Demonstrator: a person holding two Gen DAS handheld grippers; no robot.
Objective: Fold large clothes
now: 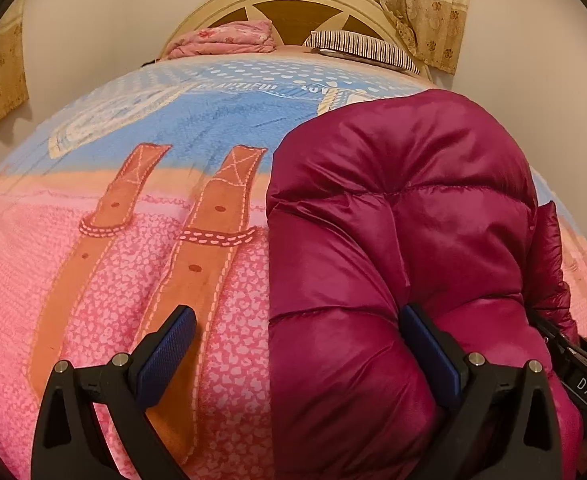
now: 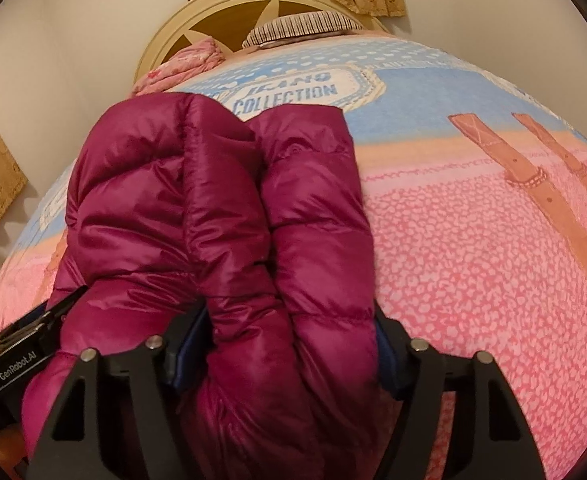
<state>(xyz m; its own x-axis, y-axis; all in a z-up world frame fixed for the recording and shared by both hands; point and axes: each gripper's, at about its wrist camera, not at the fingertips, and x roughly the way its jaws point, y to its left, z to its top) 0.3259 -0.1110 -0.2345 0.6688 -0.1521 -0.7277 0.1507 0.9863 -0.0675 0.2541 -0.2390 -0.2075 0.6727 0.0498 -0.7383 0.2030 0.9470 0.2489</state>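
A shiny magenta puffer jacket (image 1: pixel 393 200) lies folded lengthwise on the bed. In the left wrist view my left gripper (image 1: pixel 297 312) is open wide. Its right finger (image 1: pixel 425 344) dents the jacket's near end and its left finger (image 1: pixel 173 340) hovers over the blanket, so the jacket's left edge lies between them. In the right wrist view the jacket (image 2: pixel 213 200) shows two padded rolls side by side. My right gripper (image 2: pixel 289 312) grips the thick near end of both rolls, with fabric bulging over and hiding its pads. Each gripper's body shows at the edge of the other's view.
The bed is covered by a pink and blue blanket (image 1: pixel 113 280) printed with brown straps. At the far end are a cream headboard (image 1: pixel 293 12), a striped pillow (image 1: pixel 365 50) and a folded pink quilt (image 1: pixel 229 38). Patterned curtains (image 1: pixel 413 0) hang behind.
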